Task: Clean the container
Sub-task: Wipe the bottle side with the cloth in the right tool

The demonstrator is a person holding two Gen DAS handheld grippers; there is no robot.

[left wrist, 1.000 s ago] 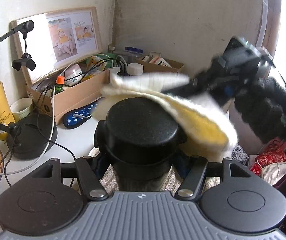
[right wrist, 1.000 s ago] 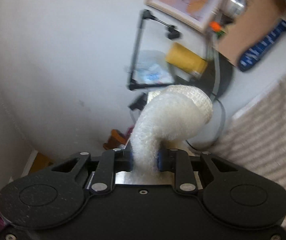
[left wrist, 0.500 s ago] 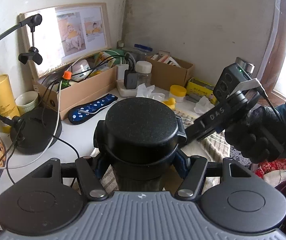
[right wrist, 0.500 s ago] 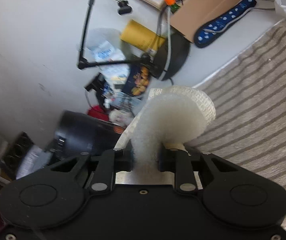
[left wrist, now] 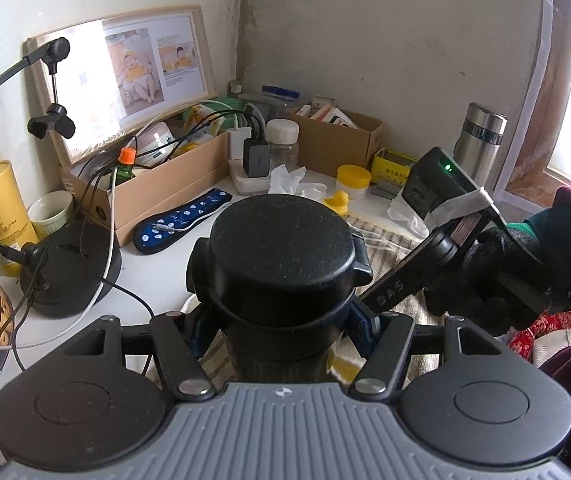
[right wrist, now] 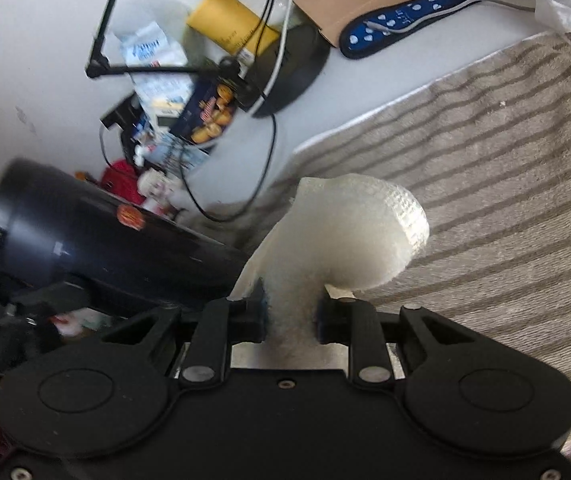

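Observation:
My left gripper [left wrist: 281, 320] is shut on a black lidded container [left wrist: 281, 240] and holds it upright over a striped towel [left wrist: 389, 244]. A gloved hand [left wrist: 497, 276] carries the right gripper's body [left wrist: 401, 288] low at the container's right side; its fingertips are hidden behind the container. In the right wrist view my right gripper [right wrist: 291, 316] is shut on a white sponge [right wrist: 349, 236] that curls over to the right above the striped towel [right wrist: 485, 160]. There the container [right wrist: 97, 232] lies across the left, just beside the sponge; whether they touch I cannot tell.
A black lamp base [left wrist: 69, 272] with cables stands on the white table at left. Behind are a cardboard box [left wrist: 157, 184], a blue dotted case [left wrist: 181, 224], a yellow duck [left wrist: 337, 202], a steel flask [left wrist: 479, 140] and walls close by.
The right gripper swung the sponge from above the lid down to the container's right side and tipped towards the towel. The left gripper and container stayed put.

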